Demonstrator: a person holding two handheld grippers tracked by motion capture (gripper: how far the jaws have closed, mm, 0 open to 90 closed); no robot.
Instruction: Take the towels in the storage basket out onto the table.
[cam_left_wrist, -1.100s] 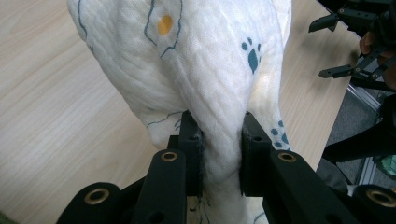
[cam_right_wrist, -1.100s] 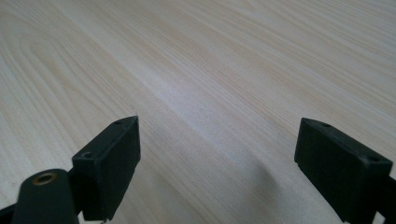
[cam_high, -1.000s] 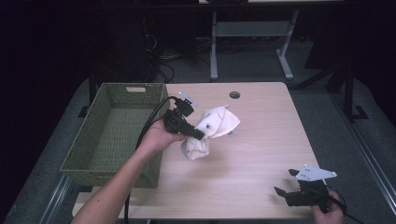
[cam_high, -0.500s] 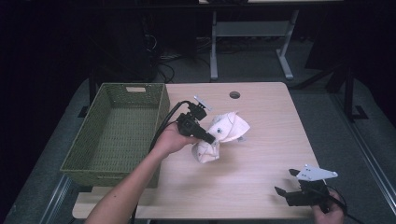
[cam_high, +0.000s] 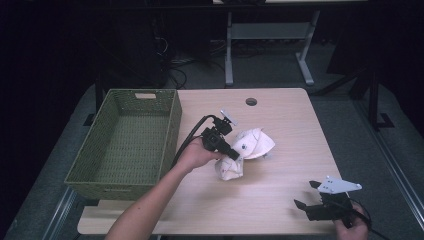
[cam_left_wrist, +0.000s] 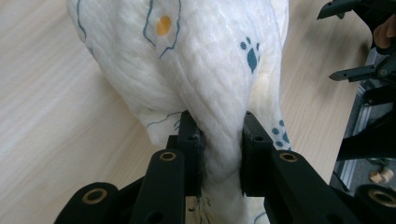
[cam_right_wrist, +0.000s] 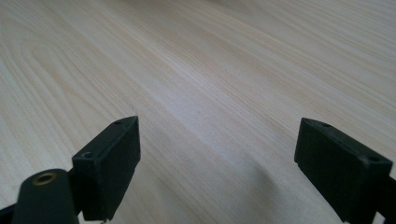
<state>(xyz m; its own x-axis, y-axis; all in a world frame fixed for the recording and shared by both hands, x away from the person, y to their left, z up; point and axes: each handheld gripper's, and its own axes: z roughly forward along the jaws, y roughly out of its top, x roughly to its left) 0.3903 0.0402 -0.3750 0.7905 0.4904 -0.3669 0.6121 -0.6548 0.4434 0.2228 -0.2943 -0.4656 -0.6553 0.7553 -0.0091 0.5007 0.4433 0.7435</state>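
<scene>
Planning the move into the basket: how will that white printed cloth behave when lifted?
The white paw-print cloth probably droops: it bunches and twists between the left gripper's shut jaws. Its thin, crinkled weave suggests it's light. It's unlikely to slip from that grip.

Your left gripper (cam_left_wrist: 218, 154) hid the middle of the cloth (cam_left_wrist: 187, 70) between its jaws; the cloth's top and bottom were cut off by the frame edge in the left gripper view. In the high view your right hand (cam_high: 352, 231) was cut off at the bottom edge. The cloth's print was too small to tell there.
</scene>
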